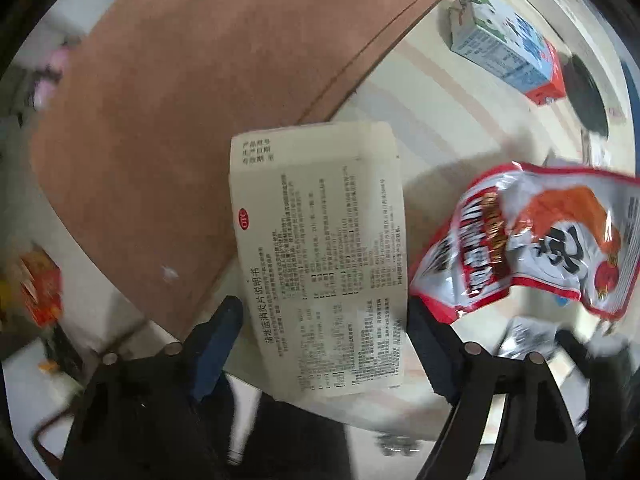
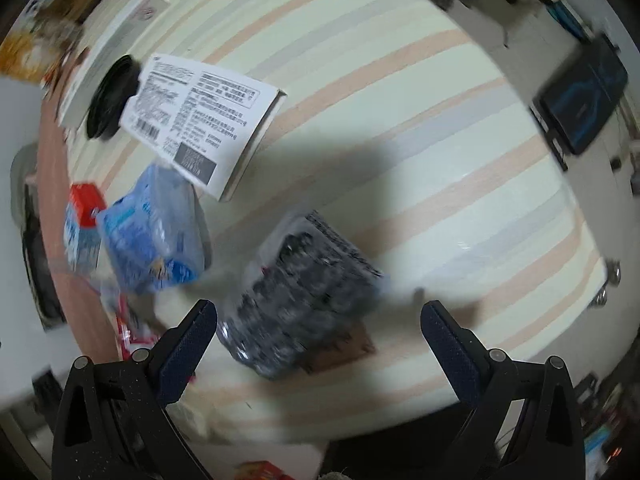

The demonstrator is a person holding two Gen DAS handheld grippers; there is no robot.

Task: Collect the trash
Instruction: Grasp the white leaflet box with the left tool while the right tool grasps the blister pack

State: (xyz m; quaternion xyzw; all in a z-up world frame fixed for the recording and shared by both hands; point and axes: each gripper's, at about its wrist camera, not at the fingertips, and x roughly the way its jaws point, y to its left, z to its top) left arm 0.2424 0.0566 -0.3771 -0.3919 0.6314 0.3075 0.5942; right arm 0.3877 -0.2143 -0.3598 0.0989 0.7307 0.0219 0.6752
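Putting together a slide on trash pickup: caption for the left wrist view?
Left tongs straddle a printed leaflet beside a red snack wrapper.

Left wrist view: folded leaflet [image 1: 320, 256] fills the gap btwn my left tongs [image 1: 324, 320], jaws not pressing it. Red snack bag [image 1: 528, 240] blocks right of frame, brown board [image 1: 200, 120] covers upper left. Milk carton [image 1: 508, 40] sits upper right; bare striped tablecloth [image 1: 440, 120] btwn it and the leaflet.

Right wrist view: right tongs [image 2: 320, 320] wide apart; grey wrapper [image 2: 300, 296] lies at centre by the left finger. White box [image 2: 204, 124] and blue bag [image 2: 156, 232] crowd the left. Right half of frame is open cloth.
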